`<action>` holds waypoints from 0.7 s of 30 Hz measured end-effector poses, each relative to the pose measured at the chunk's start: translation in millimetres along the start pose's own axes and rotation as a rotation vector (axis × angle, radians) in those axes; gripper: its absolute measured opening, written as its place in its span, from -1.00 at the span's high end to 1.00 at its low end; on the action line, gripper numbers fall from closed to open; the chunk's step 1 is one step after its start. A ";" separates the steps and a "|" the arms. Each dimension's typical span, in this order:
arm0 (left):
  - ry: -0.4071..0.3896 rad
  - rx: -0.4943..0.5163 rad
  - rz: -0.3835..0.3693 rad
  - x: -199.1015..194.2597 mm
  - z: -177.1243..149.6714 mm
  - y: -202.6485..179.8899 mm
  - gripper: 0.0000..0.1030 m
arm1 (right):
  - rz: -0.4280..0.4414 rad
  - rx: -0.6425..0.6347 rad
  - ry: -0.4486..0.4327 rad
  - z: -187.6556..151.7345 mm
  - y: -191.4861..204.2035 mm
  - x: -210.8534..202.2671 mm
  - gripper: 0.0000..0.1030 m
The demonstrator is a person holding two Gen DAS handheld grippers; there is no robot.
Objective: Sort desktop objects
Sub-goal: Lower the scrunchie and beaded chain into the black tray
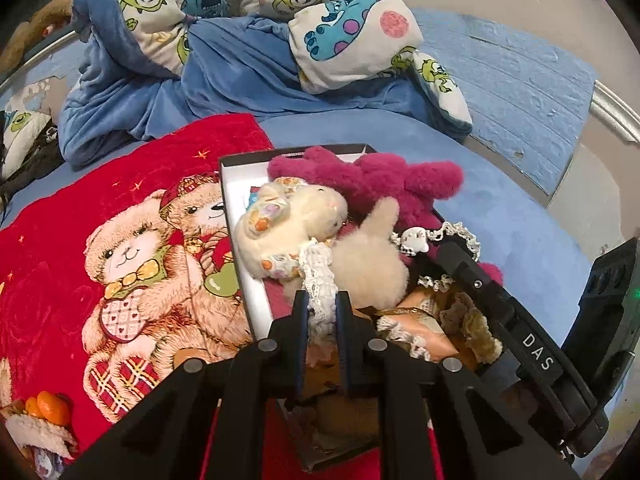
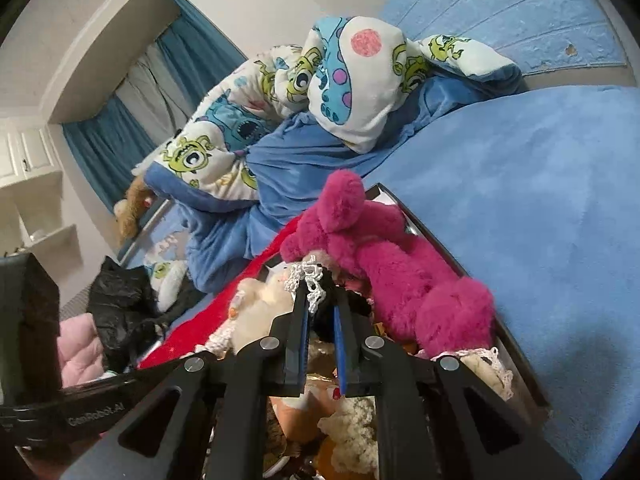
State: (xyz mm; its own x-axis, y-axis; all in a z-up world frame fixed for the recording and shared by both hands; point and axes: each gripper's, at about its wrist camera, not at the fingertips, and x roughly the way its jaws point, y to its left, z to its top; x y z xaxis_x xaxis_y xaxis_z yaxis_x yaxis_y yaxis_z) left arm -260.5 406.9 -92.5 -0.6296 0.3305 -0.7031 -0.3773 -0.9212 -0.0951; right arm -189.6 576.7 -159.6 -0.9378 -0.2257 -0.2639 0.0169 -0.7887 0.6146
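Note:
A box (image 1: 245, 256) on the bed holds a cream plush doll (image 1: 296, 224), a magenta plush toy (image 1: 384, 178) and other soft toys. My left gripper (image 1: 322, 300) is shut on the white lace trim (image 1: 318, 276) of the cream doll, over the box. My right gripper (image 2: 320, 296) is shut on a black cloth with white lace edging (image 2: 306, 280), beside the magenta plush (image 2: 384, 256). The right gripper's body also shows in the left wrist view (image 1: 516, 320), reaching into the box from the right.
A red teddy-bear blanket (image 1: 100, 240) lies left of the box. A blue monster-print quilt (image 1: 248, 40) is heaped at the back. Blue bedsheet (image 2: 520, 200) spreads to the right. A black bag (image 2: 120, 300) and a pink cushion (image 2: 78, 350) lie at the left.

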 end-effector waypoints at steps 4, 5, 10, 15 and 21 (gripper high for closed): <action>-0.006 -0.003 -0.007 -0.2 -2.4 -3.1 0.76 | -0.014 -0.010 0.006 -0.9 1.8 1.2 0.75; -0.008 -0.016 -0.012 -1.2 -3.0 -2.6 0.76 | -0.023 -0.014 0.008 -1.2 2.6 1.8 0.75; -0.034 -0.017 -0.009 -4.8 -8.8 -7.6 0.76 | -0.078 -0.051 0.020 -3.2 9.2 5.6 0.75; -0.042 -0.021 -0.004 -5.3 -11.1 -7.9 0.76 | -0.100 -0.059 0.027 -4.1 9.6 7.4 0.75; -0.062 -0.034 -0.003 -6.0 -13.9 -5.2 0.76 | -0.133 -0.085 0.040 -5.1 14.3 11.9 0.76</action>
State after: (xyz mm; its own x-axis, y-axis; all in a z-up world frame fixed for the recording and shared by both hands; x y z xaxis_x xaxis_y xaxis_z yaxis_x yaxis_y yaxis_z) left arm -245.4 406.8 -97.6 -0.6696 0.3443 -0.6581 -0.3567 -0.9263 -0.1216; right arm -198.8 559.8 -157.7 -0.9191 -0.1369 -0.3694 -0.0759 -0.8585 0.5071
